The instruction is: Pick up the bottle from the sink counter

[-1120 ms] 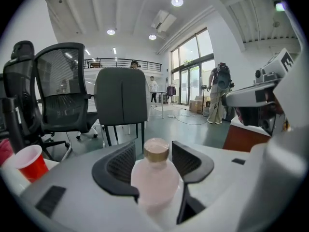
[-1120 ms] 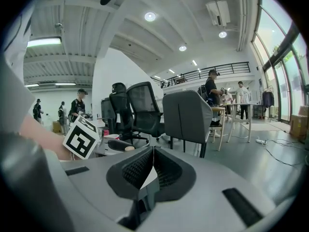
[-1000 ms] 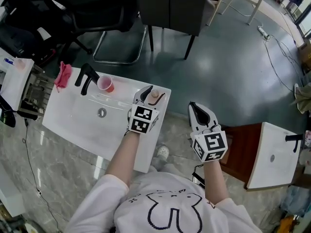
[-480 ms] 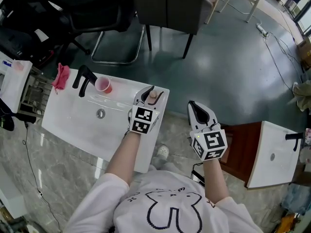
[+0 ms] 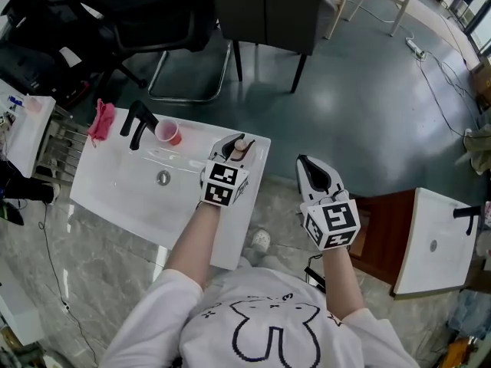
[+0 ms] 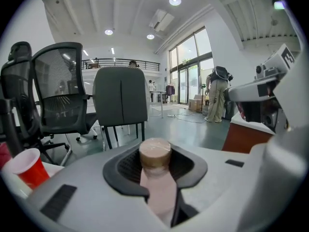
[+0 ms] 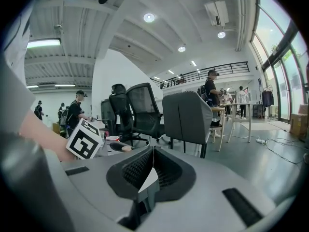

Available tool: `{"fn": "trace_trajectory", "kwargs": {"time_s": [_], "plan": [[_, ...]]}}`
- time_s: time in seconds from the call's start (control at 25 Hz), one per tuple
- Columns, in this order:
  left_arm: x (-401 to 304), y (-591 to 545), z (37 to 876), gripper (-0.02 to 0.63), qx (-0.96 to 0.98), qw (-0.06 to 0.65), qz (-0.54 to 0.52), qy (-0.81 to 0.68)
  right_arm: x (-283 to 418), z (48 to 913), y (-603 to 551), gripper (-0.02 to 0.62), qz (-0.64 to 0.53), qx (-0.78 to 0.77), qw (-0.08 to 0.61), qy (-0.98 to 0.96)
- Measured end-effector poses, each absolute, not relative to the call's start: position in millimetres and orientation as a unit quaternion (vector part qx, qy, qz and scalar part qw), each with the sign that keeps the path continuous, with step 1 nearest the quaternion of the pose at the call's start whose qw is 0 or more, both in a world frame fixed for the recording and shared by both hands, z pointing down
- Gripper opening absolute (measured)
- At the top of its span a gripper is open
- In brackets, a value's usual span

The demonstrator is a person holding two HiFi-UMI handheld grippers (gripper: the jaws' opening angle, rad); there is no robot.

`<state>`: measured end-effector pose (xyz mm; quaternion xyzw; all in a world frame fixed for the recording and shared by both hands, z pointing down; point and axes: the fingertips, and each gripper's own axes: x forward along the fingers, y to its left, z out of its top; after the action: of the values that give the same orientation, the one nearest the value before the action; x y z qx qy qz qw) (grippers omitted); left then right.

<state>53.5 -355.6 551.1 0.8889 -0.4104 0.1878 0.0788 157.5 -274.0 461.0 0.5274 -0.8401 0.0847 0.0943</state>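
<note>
The bottle (image 6: 155, 154) is stood upright at the right end of the white sink counter (image 5: 107, 194). A pale pink body is topped by a round tan cap (wrapped in clear film). The body is enclosed by the closing jaws of the left gripper (image 5: 240, 143), whose gap is filled by it.

The person holds two tools: the left tool (image 5: 235, 146), its jaws closing with the one bottle (image 6: 155, 161) between them, and the right tool (image 5: 302, 162). There are two white sink benches, the near bench (image 5: 130, 198) and the far bench (image 5: 441, 240) off to the right, and two black faucets, the near faucet (image 5: 136, 121) and the far faucet (image 5: 468, 214), one to each bench. Besides these there are one red cup (image 5: 167, 133), one pink cloth (image 5: 100, 121) and two chairs, the grey chair (image 5: 265, 6) and the black office chair (image 5: 130, 10).
</note>
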Motion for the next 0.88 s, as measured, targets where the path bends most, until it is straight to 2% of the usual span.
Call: {"fn": "trace_trajectory", "kwargs": {"time_s": [0.88], "plan": [[27.5, -312.3, 457.6, 0.121, 0.916, 0.031, 0.125, -0.381, 122.2, 410.7, -214.9, 0.031, 0.046, 0.568, 0.069, -0.819]]}}
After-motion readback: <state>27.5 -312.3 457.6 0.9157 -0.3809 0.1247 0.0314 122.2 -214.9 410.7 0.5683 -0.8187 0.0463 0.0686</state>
